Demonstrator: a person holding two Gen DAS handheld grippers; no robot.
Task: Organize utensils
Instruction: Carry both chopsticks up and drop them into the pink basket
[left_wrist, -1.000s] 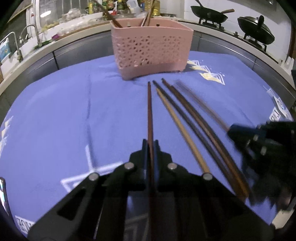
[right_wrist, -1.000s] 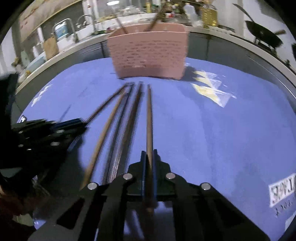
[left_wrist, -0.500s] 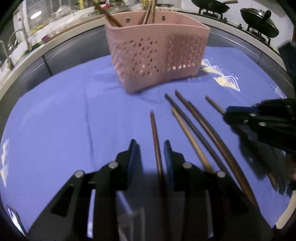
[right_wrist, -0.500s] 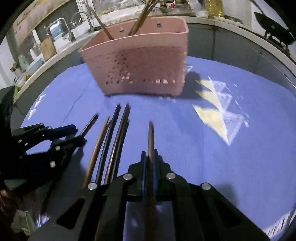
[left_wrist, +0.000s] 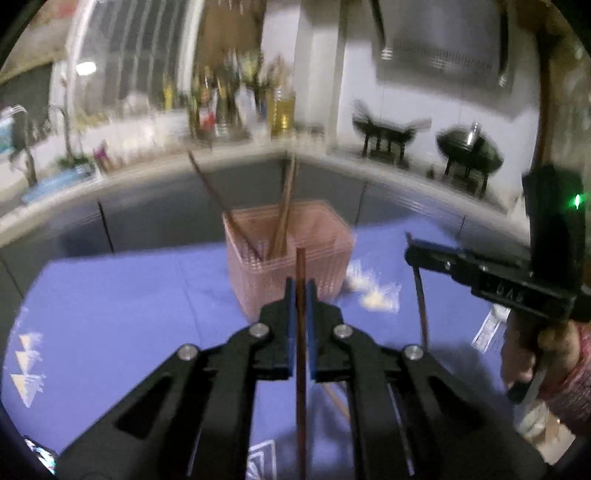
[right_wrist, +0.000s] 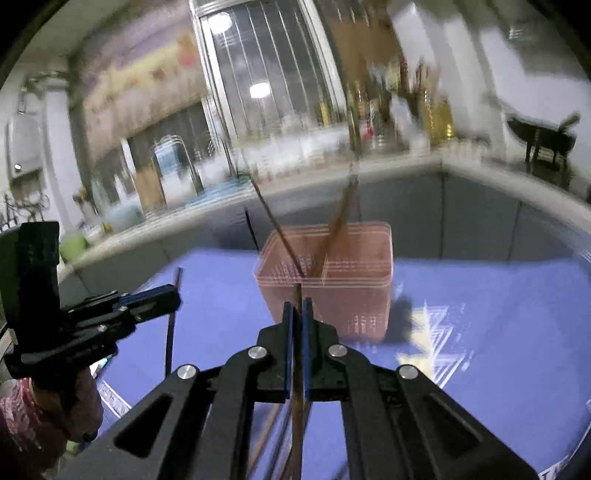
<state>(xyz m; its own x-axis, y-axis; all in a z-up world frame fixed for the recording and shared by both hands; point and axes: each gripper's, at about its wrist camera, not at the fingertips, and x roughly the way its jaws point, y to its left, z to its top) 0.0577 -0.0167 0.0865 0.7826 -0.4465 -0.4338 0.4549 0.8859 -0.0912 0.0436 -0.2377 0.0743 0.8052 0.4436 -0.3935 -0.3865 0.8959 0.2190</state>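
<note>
A pink perforated basket (left_wrist: 288, 266) stands on the blue cloth with a few chopsticks leaning in it; it also shows in the right wrist view (right_wrist: 332, 277). My left gripper (left_wrist: 300, 291) is shut on a brown chopstick (left_wrist: 301, 332), lifted and pointing at the basket. My right gripper (right_wrist: 298, 314) is shut on another brown chopstick (right_wrist: 297, 406), also raised toward the basket. In the left wrist view the right gripper (left_wrist: 417, 254) holds its chopstick hanging down. In the right wrist view the left gripper (right_wrist: 173, 295) holds its chopstick upright.
The blue cloth (left_wrist: 110, 314) covers the table. More chopsticks lie on it below the grippers (right_wrist: 269, 435). A counter with bottles (left_wrist: 229, 110) and woks on burners (left_wrist: 469, 151) runs behind. Both views are motion-blurred.
Both grippers rose off the cloth, each lifting a chopstick, and tilted up toward the basket. The left gripper, open half a second ago, has shut on its chopstick.
</note>
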